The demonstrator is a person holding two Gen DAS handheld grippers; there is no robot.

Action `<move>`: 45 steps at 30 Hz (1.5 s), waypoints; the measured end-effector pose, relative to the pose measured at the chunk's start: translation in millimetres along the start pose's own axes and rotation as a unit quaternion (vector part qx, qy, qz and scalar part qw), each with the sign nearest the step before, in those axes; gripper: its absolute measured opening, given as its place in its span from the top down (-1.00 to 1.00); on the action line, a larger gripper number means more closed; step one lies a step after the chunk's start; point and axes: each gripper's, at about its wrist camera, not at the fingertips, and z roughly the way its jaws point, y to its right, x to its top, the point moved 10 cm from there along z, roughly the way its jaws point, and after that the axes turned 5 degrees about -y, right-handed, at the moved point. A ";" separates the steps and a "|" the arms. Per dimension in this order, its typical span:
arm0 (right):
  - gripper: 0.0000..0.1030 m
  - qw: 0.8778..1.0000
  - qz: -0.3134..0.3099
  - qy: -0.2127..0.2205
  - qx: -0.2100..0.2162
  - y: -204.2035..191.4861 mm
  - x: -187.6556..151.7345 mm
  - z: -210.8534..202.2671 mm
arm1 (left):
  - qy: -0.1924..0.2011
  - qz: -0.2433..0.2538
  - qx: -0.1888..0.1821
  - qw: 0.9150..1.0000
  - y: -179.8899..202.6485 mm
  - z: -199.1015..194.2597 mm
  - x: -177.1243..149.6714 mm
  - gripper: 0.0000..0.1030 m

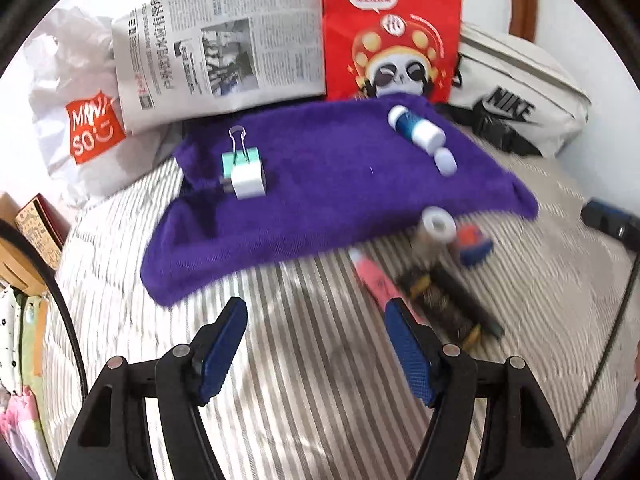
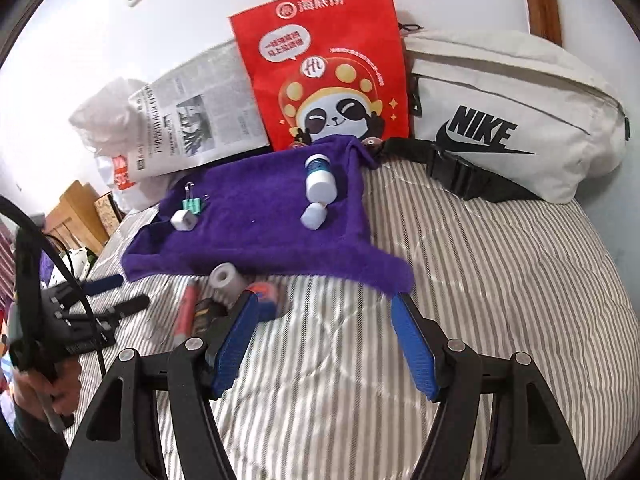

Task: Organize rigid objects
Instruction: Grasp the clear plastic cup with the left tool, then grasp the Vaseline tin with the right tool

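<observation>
Both tools hang over a striped bed [image 2: 500, 280], empty. The left hand-held gripper [image 1: 316, 344] has its jaws standing apart with only bedcover between them; the right hand-held gripper [image 2: 324, 340] is likewise part open and holds nothing.

On the purple towel [image 1: 320, 208] lie a green binder clip [image 1: 240, 156] touching a white plug [image 1: 249, 180], and further right a blue-and-white bottle [image 1: 416, 126] with a small white cap [image 1: 445, 161] just beside its end. Off the towel's near edge, on the bedcover, sit a white tape roll [image 1: 438, 224], an orange-and-blue round thing [image 1: 472, 246], a red pen [image 1: 370, 276] and a dark stick-like item [image 1: 444, 300], all crowded together.

That crowding looks like the main risk: a jaw coming down for one piece would likely nudge its neighbours. The roll and bottle, being round and on a soft, dented surface, could roll away at a glancing touch. The towel may bunch up if a finger drags it, shifting what is already placed. The cap is small enough to slip from a wide grip
</observation>
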 end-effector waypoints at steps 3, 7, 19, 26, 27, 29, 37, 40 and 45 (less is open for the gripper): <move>-0.33 1.000 -0.012 0.008 0.004 -8.3 -2.2 -9.9 | -0.003 -0.001 -0.013 1.000 8.2 -0.7 -14.0 -0.30; -0.33 1.000 -0.025 0.011 0.004 -13.9 -7.3 -18.4 | -0.009 0.006 -0.002 1.000 14.0 8.0 -25.1 -0.16; -0.33 0.999 -0.049 -0.013 -0.010 -14.6 -22.9 -3.3 | 0.008 -0.012 0.007 1.000 -4.3 9.2 -21.7 0.50; -0.33 0.996 -0.079 -0.034 -0.023 -35.6 -23.4 28.5 | 0.017 -0.048 0.000 0.999 -26.6 23.1 -24.3 0.50; -0.33 0.996 -0.084 -0.037 -0.022 -39.7 -21.9 34.7 | 0.017 -0.051 -0.004 0.999 -27.2 23.8 -24.7 0.50; -0.33 0.994 -0.091 -0.045 -0.026 -46.4 -16.5 48.5 | 0.017 -0.053 -0.007 0.998 -27.9 24.0 -25.5 0.50; -0.33 0.991 -0.108 -0.071 -0.045 -62.1 -4.7 94.7 | 0.017 -0.046 0.005 0.999 -24.3 24.1 -25.6 0.49; -0.33 0.988 -0.120 -0.078 -0.063 -63.8 -8.2 106.7 | 0.017 -0.046 0.004 0.999 -24.8 24.0 -25.6 0.49; -0.20 0.989 -0.120 -0.068 -0.060 -63.3 -10.4 116.4 | 0.017 -0.048 0.001 0.999 -24.8 24.4 -25.5 0.49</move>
